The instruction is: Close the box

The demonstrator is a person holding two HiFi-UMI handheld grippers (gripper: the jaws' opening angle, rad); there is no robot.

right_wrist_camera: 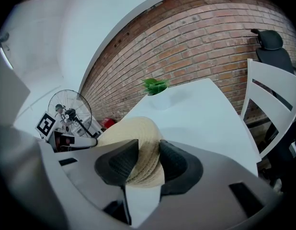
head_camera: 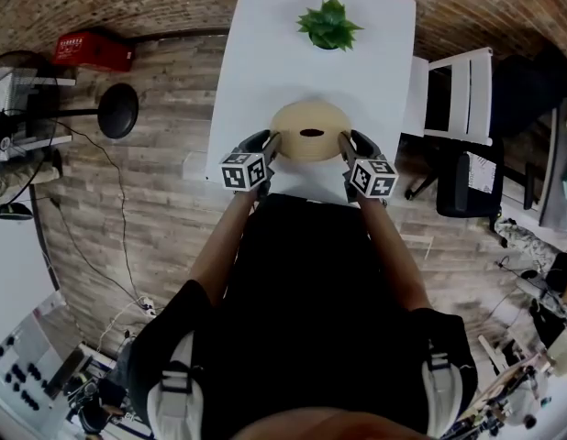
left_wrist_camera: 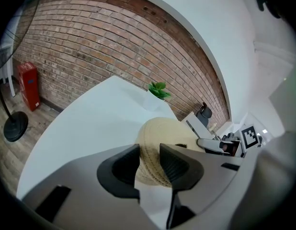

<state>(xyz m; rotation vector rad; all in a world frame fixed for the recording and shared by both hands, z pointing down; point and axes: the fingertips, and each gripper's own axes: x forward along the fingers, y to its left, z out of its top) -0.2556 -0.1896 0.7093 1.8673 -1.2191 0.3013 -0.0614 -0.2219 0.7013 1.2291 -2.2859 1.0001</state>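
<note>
A round straw-coloured woven box [head_camera: 309,131] with a domed lid and a dark slot on top sits on the white table [head_camera: 265,53] near its front edge. My left gripper [head_camera: 270,143] is at the lid's left rim and my right gripper [head_camera: 348,143] at its right rim. In the left gripper view the woven rim [left_wrist_camera: 162,133] fills the gap of the left gripper [left_wrist_camera: 149,163] and touches both pads. The right gripper view shows the same: the rim [right_wrist_camera: 131,133] sits between the pads of the right gripper [right_wrist_camera: 149,159].
A small green potted plant [head_camera: 329,24] stands at the table's far end. A white chair [head_camera: 458,90] is at the table's right side. On the wooden floor to the left are a black fan base [head_camera: 118,110] and a red case [head_camera: 93,50].
</note>
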